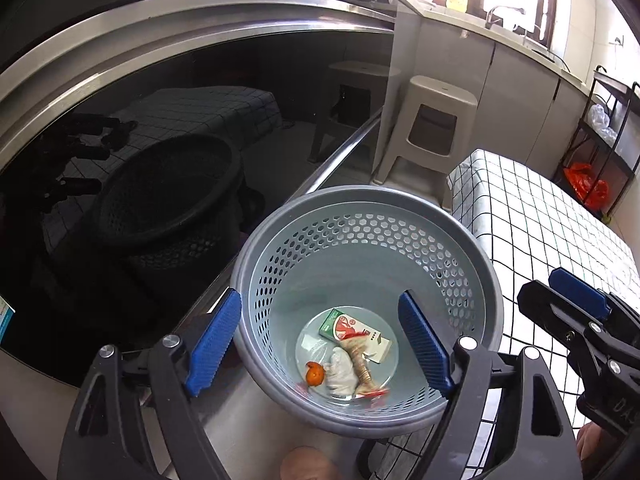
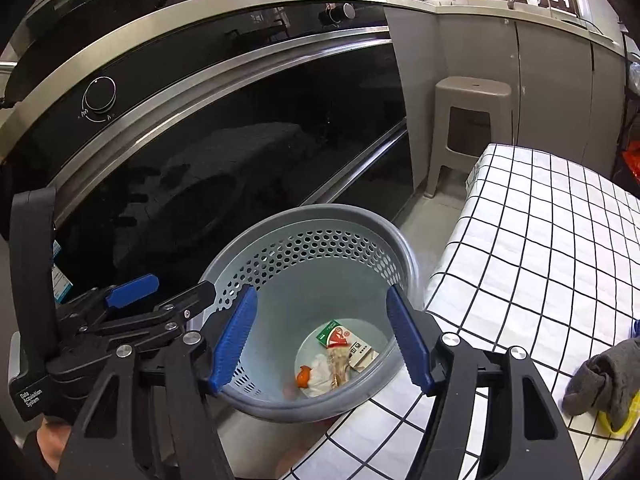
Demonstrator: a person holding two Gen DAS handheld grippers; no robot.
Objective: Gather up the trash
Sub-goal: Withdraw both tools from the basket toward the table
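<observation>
Keep both grippers' fingers point(image 1: 216, 344) spread, empty, above the basket point(image 1: 360, 196), then seek trash on desk point(image 2: 540, 240) at three o'clock.

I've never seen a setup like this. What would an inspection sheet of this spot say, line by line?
Surface: table under a white checked cloth.
Job's things: grey perforated basket holding a small carton, crumpled white tissue, a wrapper and an orange scrap.
Clutter: grey sock over something yellow.
Grippers: left claw and right claw both open, empty, above the basket.
Cables: nothing seen.
Surroundings: black glass oven front, beige stool, kitchen counter.
</observation>
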